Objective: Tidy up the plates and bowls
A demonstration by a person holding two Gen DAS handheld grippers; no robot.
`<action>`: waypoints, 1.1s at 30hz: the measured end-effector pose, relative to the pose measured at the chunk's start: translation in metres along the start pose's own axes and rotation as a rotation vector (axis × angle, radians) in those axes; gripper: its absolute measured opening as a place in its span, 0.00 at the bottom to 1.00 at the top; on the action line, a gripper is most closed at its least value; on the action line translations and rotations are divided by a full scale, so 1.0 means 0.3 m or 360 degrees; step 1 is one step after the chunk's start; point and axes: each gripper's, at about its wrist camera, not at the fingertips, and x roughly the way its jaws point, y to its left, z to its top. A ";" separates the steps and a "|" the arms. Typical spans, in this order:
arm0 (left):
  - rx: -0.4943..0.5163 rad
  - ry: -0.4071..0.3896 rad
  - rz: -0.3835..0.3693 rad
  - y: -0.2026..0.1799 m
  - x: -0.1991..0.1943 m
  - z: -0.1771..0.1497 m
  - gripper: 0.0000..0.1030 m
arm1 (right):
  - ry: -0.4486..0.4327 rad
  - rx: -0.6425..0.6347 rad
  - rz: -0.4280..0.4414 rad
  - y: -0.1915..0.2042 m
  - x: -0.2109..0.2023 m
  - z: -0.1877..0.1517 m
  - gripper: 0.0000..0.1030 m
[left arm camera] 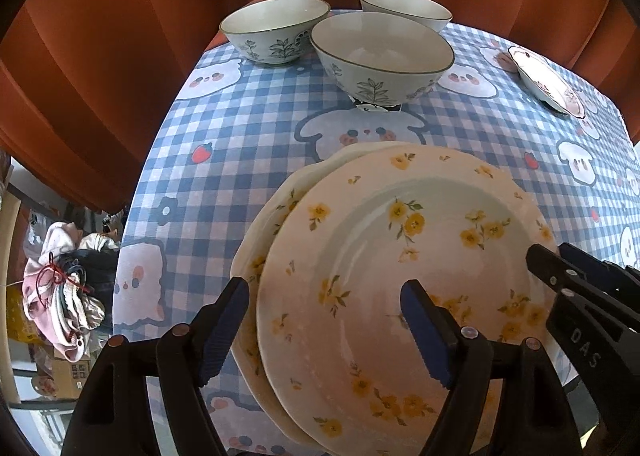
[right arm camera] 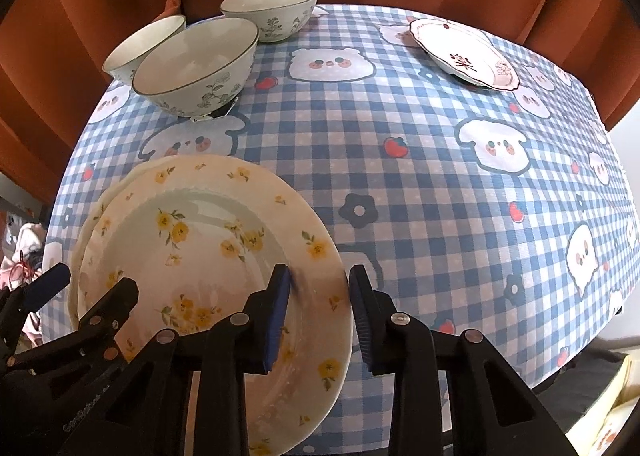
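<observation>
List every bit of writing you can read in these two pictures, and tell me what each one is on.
"DAS": raised letters on the black arm of the right gripper.
"楽": dark character painted inside the far small plate.
Slanted lettering on the left gripper's body: too blurred to read.
Printing on the cardboard box on the floor: too small.

Black plastic gripper (left arm camera: 324,330), ribbed blue pads (left arm camera: 424,336), silver screws, perhaps "DAS" lettering.

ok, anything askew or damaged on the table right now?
No damage or spills visible. The top yellow-flower plate sits off-centre on the yellow-flower plate beneath, whose rim shows on one side. The nearest bowl rests on a dark, white-edged scrap that pokes out from under its base. The red-patterned plate sits apart.
</observation>
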 end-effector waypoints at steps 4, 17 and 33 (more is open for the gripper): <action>-0.0016 -0.0004 0.0002 0.016 -0.006 -0.006 0.78 | 0.0031 -0.0032 0.0011 0.035 0.018 0.005 0.33; -0.0001 0.0020 -0.0033 0.032 -0.002 -0.001 0.78 | 0.0072 -0.0069 -0.0046 0.076 0.032 0.014 0.37; -0.0004 -0.0134 -0.0115 -0.060 -0.114 0.060 0.83 | -0.0046 0.0041 -0.0010 -0.050 -0.118 0.056 0.66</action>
